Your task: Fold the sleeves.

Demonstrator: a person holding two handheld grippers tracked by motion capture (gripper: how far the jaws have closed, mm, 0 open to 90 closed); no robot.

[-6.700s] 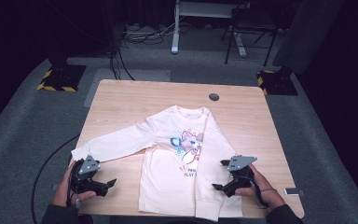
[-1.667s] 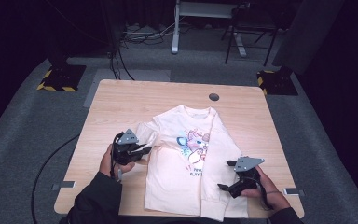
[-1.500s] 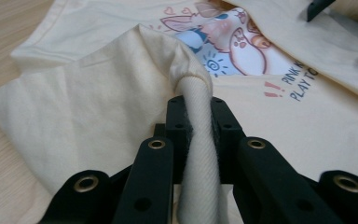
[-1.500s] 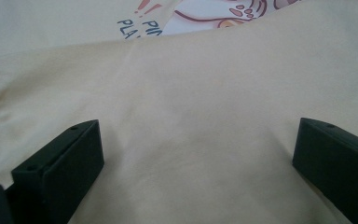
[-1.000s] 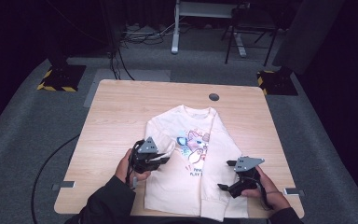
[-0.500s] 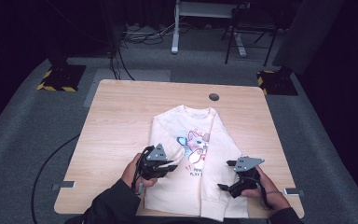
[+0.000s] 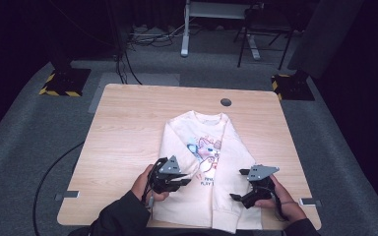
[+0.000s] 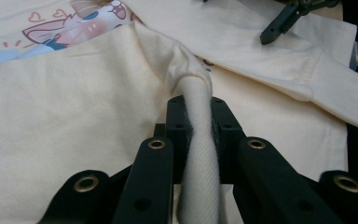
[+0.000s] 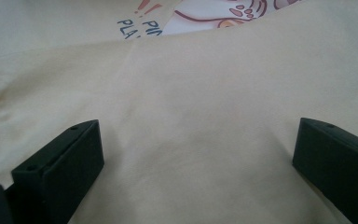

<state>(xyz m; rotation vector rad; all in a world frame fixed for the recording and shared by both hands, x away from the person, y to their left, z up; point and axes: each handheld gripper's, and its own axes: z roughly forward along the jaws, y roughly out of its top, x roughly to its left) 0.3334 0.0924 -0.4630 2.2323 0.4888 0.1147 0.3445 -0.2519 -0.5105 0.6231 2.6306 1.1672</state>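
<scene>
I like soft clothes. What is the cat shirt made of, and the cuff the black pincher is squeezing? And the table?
The sweatshirt looks like soft cream cotton knit: matte, creasing gently. Its cuff, pinched by the left gripper, shows ribbed knit lines. The table looks like pale wood, maybe laminate: visible grain, smooth top.

sweatshirt [image 7: 211, 162]: soft matt cream cloth, a glossier print seen on the chest. cuff [image 8: 199, 140]: ribbed knit, coarser than the body cloth. left gripper [image 8: 198, 122]: jaws seen as matt black plastic, brass-coloured metal eyelets set in. right gripper [image 9: 196, 163]: same matt black plastic. table [image 7: 128, 128]: pale wood-grain top, smooth, low sheen.
</scene>
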